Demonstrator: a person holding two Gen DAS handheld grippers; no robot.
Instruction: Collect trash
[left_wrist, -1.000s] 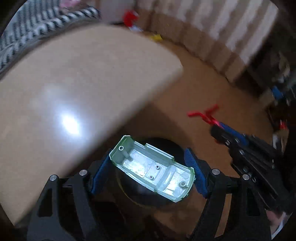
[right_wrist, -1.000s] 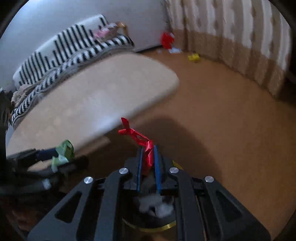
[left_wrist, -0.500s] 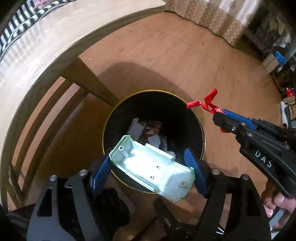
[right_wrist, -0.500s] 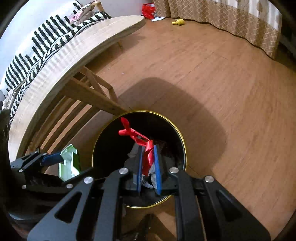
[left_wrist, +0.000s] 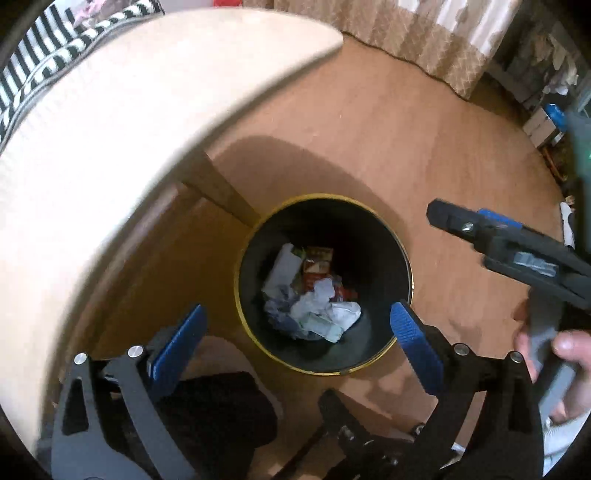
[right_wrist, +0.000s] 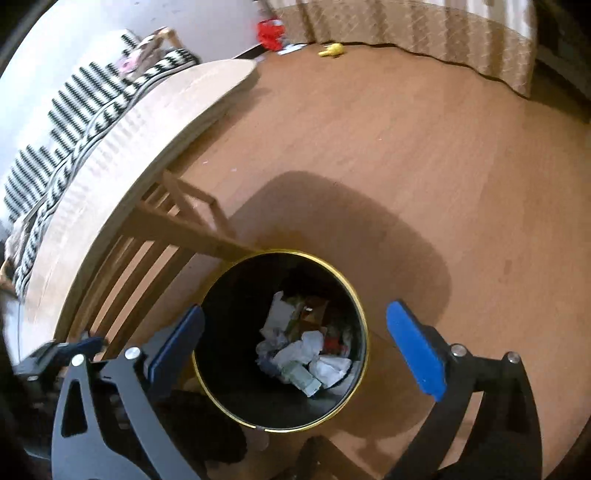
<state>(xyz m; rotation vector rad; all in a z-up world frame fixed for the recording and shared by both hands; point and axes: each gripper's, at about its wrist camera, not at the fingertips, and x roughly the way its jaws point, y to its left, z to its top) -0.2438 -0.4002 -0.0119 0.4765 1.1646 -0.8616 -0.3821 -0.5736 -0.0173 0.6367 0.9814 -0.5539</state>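
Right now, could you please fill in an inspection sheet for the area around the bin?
Surface: brown wooden floor, bare around the bin.
Job's things: black bin with a gold rim, holding crumpled paper and wrappers.
Clutter: yellow object and red object on the floor by the curtain.
Grippers: left gripper and right gripper both over the bin, jaws just opened, nothing between them.
Cables: nothing seen.
Surroundings: light wooden table beside the bin, striped fabric behind it, patterned curtain.
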